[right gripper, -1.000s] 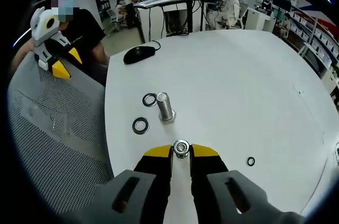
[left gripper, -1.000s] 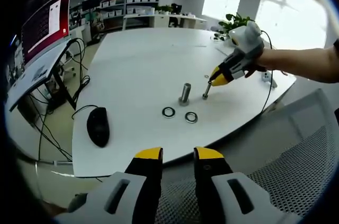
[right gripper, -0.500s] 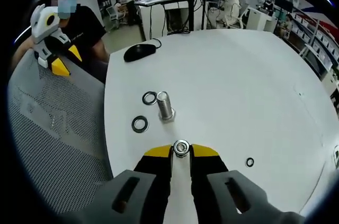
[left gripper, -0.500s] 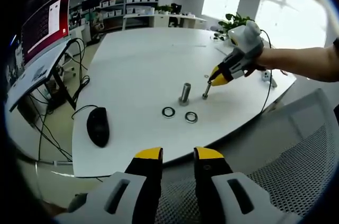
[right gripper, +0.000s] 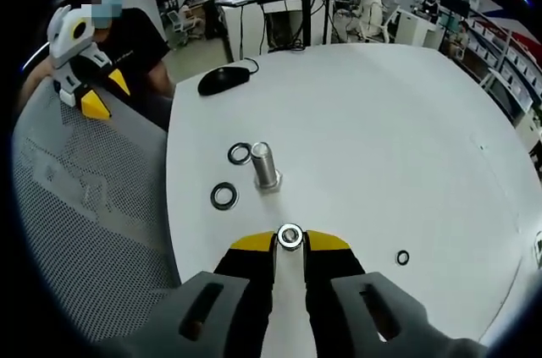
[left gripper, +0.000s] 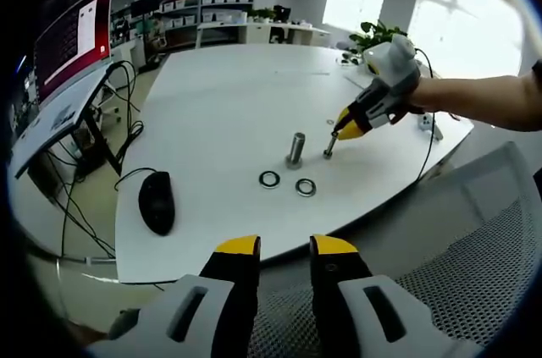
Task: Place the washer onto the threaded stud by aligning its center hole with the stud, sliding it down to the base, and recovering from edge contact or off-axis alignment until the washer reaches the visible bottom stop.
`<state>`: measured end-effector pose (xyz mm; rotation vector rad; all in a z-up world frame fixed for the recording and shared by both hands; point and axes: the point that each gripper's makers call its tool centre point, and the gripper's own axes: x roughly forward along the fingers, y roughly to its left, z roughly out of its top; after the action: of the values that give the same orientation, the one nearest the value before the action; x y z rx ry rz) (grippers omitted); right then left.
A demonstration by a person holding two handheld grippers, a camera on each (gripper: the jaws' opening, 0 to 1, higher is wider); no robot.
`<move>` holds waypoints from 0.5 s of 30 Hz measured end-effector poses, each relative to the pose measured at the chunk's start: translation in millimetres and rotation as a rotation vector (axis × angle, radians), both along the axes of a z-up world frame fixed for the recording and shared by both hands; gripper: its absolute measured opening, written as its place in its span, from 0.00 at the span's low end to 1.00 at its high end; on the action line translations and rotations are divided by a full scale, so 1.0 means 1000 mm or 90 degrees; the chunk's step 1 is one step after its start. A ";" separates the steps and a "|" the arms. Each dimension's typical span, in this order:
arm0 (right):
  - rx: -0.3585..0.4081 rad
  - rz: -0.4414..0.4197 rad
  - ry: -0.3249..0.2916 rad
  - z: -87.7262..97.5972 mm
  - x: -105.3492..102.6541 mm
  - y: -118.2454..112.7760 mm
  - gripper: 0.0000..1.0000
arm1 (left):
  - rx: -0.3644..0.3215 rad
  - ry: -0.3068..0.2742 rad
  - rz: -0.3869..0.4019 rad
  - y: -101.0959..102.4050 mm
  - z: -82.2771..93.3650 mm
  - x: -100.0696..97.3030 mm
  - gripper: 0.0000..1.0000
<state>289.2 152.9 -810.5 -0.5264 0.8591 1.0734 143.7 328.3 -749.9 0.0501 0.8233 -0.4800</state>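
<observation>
Right tool (right gripper: 290,245) was clenched on a small bolt (right gripper: 290,236), pinched between its yellow-tipped jaws, head end facing the camera in the right gripper view. From the left gripper view that same tool (left gripper: 342,131) hovered over the white tabletop (left gripper: 229,104), with the bolt (left gripper: 329,148) pointing down, its lower end at or just above the surface, just beside the threaded stud (left gripper: 295,151).

Stud (right gripper: 264,166) stood upright with nothing on it. Two washers lay flat near its base: one washer (right gripper: 239,154) just beside it, the other washer (right gripper: 223,195) a bit further off. A tiny ring (right gripper: 402,257) sat well apart on the other side.

Left tool (left gripper: 284,246) hung off the tabletop edge above a mesh chair (left gripper: 474,265), jaws slightly apart, gripping nothing. A black mouse (left gripper: 156,201) sat near the tabletop's edge.
</observation>
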 end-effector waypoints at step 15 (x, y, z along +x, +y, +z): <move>-0.021 0.007 0.012 -0.013 -0.003 0.000 0.14 | -0.002 -0.002 0.003 -0.001 0.001 0.000 0.21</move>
<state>286.4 152.6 -823.7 -0.5501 0.8925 1.0768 143.6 327.7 -748.8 0.0464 0.8196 -0.4768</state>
